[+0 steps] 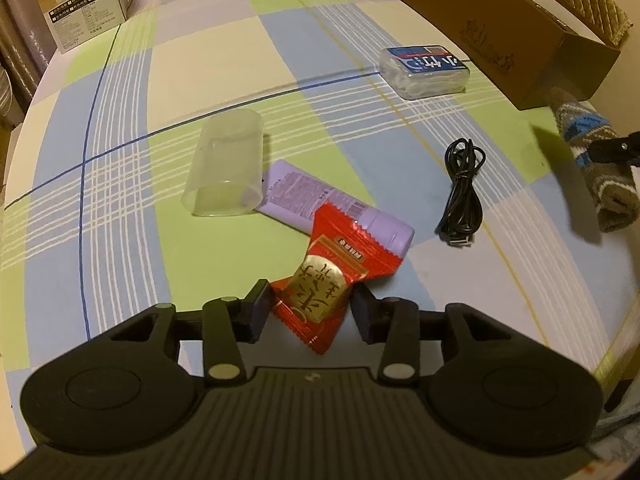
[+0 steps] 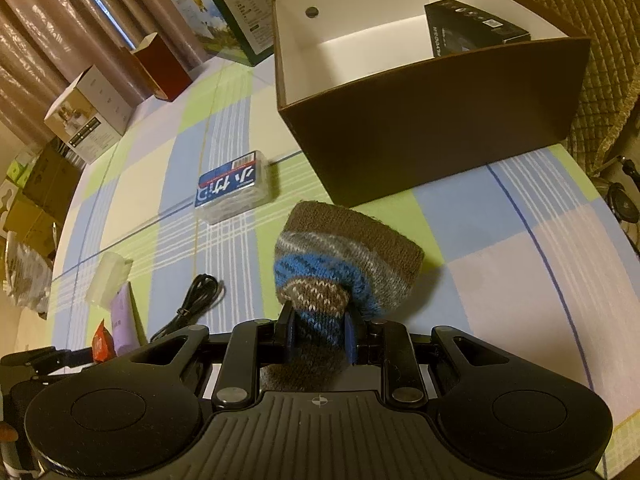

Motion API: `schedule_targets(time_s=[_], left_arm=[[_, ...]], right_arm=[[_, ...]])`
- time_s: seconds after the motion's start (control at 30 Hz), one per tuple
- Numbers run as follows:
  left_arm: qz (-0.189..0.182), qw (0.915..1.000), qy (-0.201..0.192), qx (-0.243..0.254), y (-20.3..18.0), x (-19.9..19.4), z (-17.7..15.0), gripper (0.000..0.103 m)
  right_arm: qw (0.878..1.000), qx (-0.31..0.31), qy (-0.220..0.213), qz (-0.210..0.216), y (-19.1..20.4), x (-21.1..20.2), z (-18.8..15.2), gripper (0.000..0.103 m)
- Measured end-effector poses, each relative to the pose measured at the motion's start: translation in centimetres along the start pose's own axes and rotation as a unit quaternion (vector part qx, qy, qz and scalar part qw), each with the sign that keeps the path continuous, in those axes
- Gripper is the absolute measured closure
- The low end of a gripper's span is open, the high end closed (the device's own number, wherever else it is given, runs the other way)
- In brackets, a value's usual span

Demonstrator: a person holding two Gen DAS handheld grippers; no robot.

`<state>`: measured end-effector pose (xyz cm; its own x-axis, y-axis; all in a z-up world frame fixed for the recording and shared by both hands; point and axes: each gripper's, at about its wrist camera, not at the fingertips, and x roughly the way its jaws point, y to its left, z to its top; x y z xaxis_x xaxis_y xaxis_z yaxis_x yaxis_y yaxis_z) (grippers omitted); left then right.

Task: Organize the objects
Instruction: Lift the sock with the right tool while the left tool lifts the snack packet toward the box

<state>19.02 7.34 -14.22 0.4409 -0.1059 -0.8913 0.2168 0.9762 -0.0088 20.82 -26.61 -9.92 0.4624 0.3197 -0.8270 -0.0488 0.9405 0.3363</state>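
Only the right wrist view looks into the brown box [image 2: 432, 136]: white walls and a black carton [image 2: 476, 26] in its far right corner. The left wrist view sees just that box's outer side. Clenched on a rolled knitted sock [image 2: 344, 264], the right gripper [image 2: 319, 332] holds it above the checked tablecloth [image 2: 500, 264], near the box's front wall.

The left gripper [image 1: 310, 310] shows its pads either side of a red and gold sachet [image 1: 320, 292]; whether they press it is hard to tell. The sachet overlaps a lilac bottle [image 1: 304, 196], which lies beside a clear plastic cup [image 1: 226, 168] on its side. A coiled black cable [image 1: 462, 192] and a clear packet with a blue label [image 1: 424, 70] lie farther right. From the right wrist view the sachet and bottle are half hidden behind the gripper body.
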Motion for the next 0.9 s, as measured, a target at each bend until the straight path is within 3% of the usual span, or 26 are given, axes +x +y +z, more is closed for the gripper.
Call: schedule_targets(time_s=[0.13, 0.4, 0.9], left_arm=[[0.005, 1.0000, -0.002, 0.006, -0.5, 0.2, 0.1, 0.065], [0.010, 1.0000, -0.002, -0.001, -1.2, -0.3, -0.2, 0.076], [0.019, 0.9986, -0.020, -0.046, -2.1, -3.6, -0.4, 0.077]], right_arm=[[1.000, 0.001, -0.001, 0.000, -0.6, -0.4, -0.2, 0.083], [1.000, 0.000, 0.000, 0.006, -1.3, -0.8, -0.4, 0.083], [1.000, -0.014, -0.006, 0.022, -2.7, -2.1, 0.2, 0.083]])
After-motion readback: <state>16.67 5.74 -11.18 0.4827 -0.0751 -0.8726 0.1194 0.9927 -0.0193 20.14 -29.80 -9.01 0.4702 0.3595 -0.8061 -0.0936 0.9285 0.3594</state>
